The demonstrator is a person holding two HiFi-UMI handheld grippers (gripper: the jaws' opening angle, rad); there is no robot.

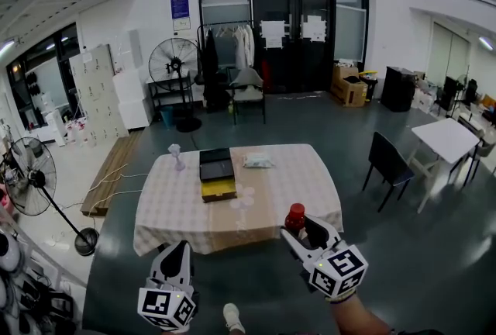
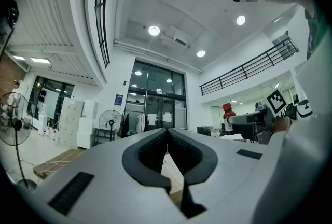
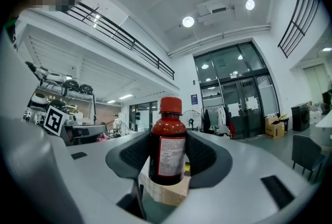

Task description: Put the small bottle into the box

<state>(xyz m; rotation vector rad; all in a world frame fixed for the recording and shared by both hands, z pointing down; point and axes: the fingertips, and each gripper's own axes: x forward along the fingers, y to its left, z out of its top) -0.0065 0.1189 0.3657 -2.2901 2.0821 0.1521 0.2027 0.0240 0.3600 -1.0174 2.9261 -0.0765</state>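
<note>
A small red bottle with a red cap and white label stands upright between the jaws of my right gripper, which is shut on it; the right gripper view shows the same bottle pinched at its body. It hangs in front of the near right edge of the table. The box, black with a yellow part, lies open near the table's middle. My left gripper is low at the near left, short of the table, pads pressed together on nothing. From the left gripper view the bottle shows at the right.
On the checked cloth lie a white packet, a small pale object and a clear item. A standing fan is at the left, a black chair and a white table at the right.
</note>
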